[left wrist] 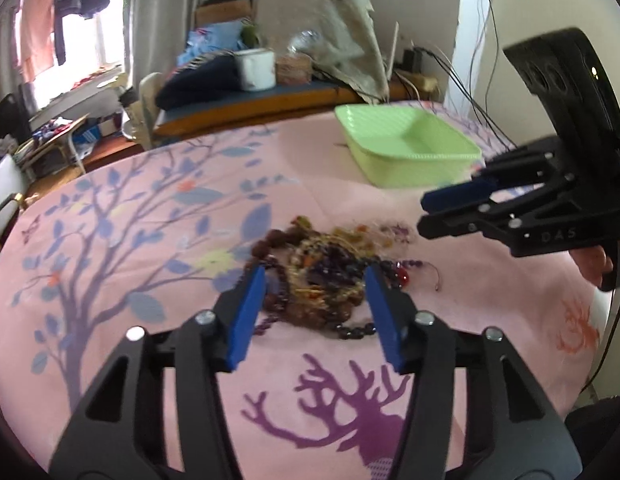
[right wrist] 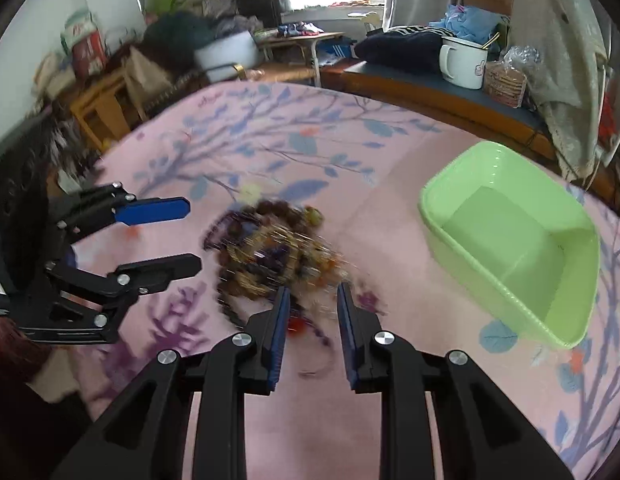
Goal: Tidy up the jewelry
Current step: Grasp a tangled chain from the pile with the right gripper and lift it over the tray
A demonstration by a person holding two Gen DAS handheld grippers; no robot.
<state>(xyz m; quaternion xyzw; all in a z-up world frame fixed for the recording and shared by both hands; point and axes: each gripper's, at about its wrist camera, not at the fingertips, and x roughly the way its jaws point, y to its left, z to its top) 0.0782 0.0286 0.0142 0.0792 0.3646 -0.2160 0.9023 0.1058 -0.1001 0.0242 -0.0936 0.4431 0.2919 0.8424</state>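
Note:
A tangled pile of bead necklaces and bracelets (left wrist: 321,276) lies in the middle of the pink printed tablecloth (left wrist: 150,240); it also shows in the right wrist view (right wrist: 270,248). My left gripper (left wrist: 315,280) is open, its blue pads either side of the pile's near part, holding nothing. My right gripper (right wrist: 313,300) is open and empty, just short of the pile's edge; in the left wrist view it (left wrist: 425,210) hovers right of the pile. The left gripper (right wrist: 192,234) shows at the pile's left in the right wrist view. An empty light green tray (left wrist: 405,148) stands beyond the pile, also in the right wrist view (right wrist: 509,236).
A loose red bead and thin cord (left wrist: 405,278) lie at the pile's right edge. Behind the table stand a bench with a white enamel mug (right wrist: 463,62), dark clothing (right wrist: 401,50) and a cloth-covered object (left wrist: 329,28). Cables (left wrist: 469,92) hang near the tray.

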